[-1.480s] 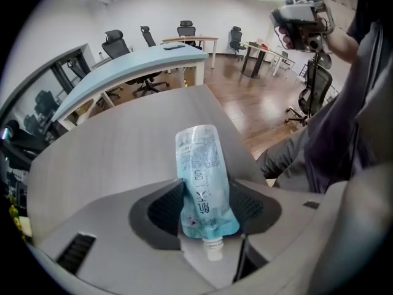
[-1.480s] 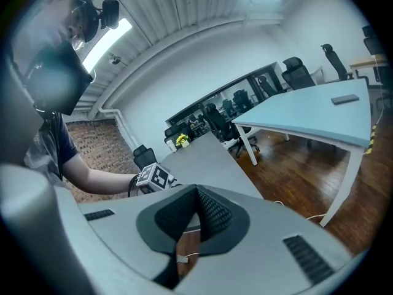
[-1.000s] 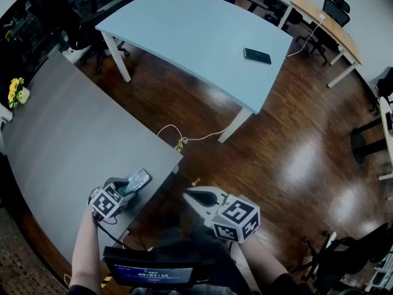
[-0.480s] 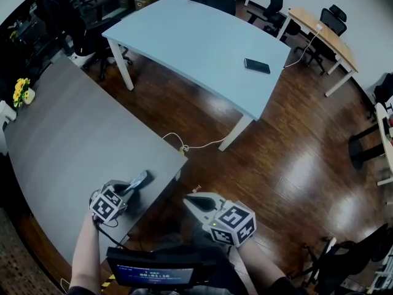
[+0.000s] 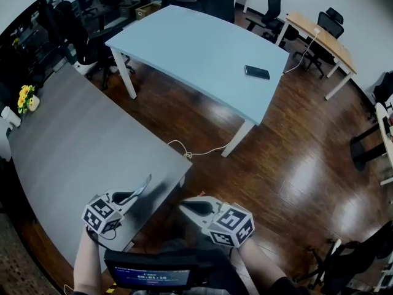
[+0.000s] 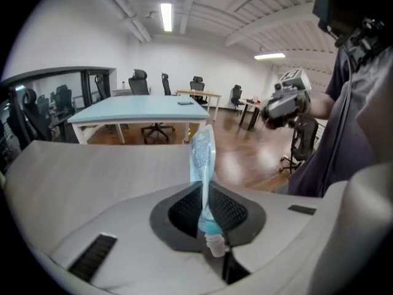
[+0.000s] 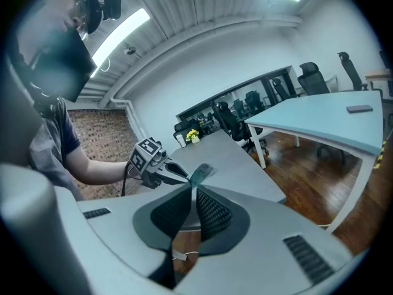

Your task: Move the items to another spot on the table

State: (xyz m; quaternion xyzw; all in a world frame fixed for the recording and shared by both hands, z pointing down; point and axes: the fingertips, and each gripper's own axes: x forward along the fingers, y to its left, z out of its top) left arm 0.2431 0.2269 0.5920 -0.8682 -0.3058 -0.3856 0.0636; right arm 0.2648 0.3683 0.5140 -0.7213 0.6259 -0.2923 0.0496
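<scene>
We have two tables before us. The near table (image 5: 80, 152) fills the left side, and its near right corner reaches almost to the lower middle. The pouch (image 5: 143, 185) is over that corner. At the far left edge of this table stands a flower pot (image 5: 26, 97). Behind it and to the right, apart from it, stands the second table (image 5: 184, 42), and a phone (image 5: 257, 72) lies on its right part. Between the two tables a cable (image 5: 187, 155) lies on the floor (image 5: 295, 165). Farther right, behind the second table, is a desk (image 5: 322, 32) with chairs (image 5: 270, 5) near it. A screen (image 5: 150, 276) is lowest, nearest to us.
</scene>
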